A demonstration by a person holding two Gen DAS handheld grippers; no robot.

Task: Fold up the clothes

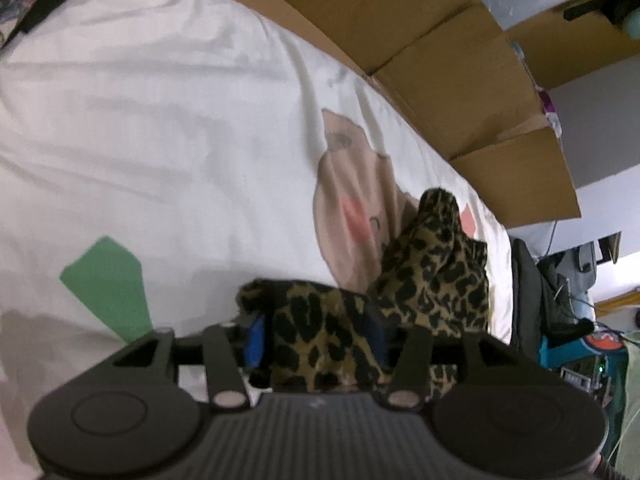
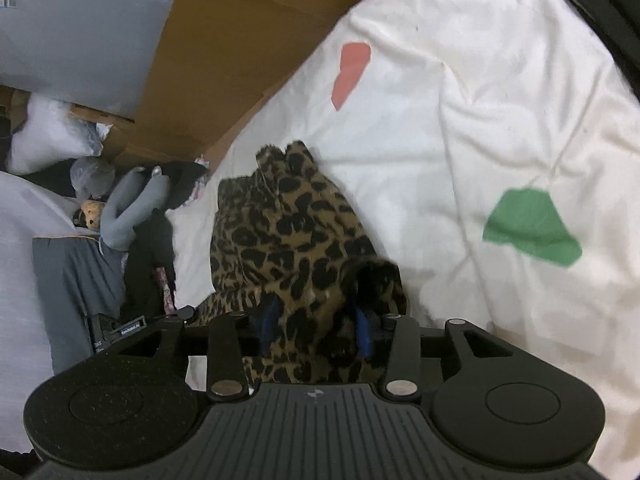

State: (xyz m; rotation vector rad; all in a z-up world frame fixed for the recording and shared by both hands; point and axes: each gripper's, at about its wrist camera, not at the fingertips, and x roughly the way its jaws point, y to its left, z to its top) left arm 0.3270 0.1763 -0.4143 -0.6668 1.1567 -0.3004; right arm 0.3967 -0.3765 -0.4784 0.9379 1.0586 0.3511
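Note:
A leopard-print garment (image 1: 432, 272) lies bunched on a white bedsheet (image 1: 168, 128). My left gripper (image 1: 316, 340) is shut on a fold of it, cloth filling the gap between the blue pads (image 1: 254, 340). In the right wrist view the same garment (image 2: 288, 224) trails away across the sheet (image 2: 460, 140). My right gripper (image 2: 316, 328) is shut on another bunch of it between its blue pads (image 2: 269, 320). The fingertips are mostly hidden by cloth.
Cardboard boxes (image 1: 460, 72) stand along the bed's far edge, also in the right wrist view (image 2: 224, 48). A grey plush toy (image 2: 120, 204) and dark clothes (image 2: 152, 248) lie beside the bed. The sheet has green (image 2: 528, 228), pink (image 2: 350, 72) and bear (image 1: 352, 200) prints.

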